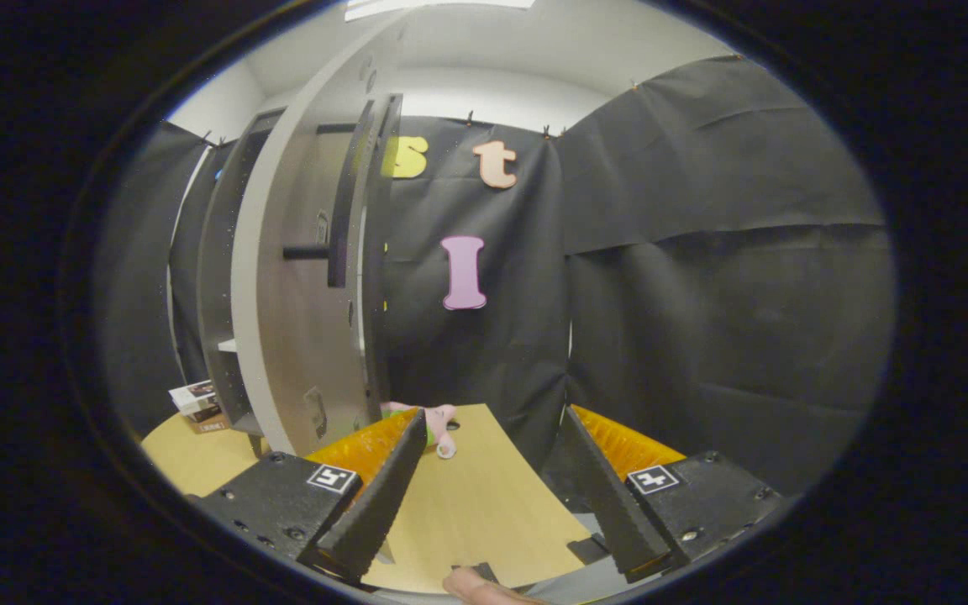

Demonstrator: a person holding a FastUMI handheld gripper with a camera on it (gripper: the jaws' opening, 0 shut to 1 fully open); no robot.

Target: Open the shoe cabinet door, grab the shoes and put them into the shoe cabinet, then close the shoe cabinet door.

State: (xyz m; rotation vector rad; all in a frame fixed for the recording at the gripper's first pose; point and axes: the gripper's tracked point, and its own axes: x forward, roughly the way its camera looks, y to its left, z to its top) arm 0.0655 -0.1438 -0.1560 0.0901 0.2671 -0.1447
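While the gripper [492, 454] is wide open and holds nothing, the pink shoes [442, 420] sit on the wooden table [467, 504] just ahead of its fingers, close to the left one. They lie right beside the open shoe cabinet door [307, 294], so the gripper likely needs to go forward and a bit left.

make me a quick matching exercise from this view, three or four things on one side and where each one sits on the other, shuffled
Things:
1. cabinet door
2. pink shoe
3. small box
4. tongs

Places or states:
a. on the table, left of the cabinet
b. swung open, edge toward the camera
c. open, nothing between the fingers
d. on the table just beyond the left finger

Pairs: 1-b, 2-d, 3-a, 4-c
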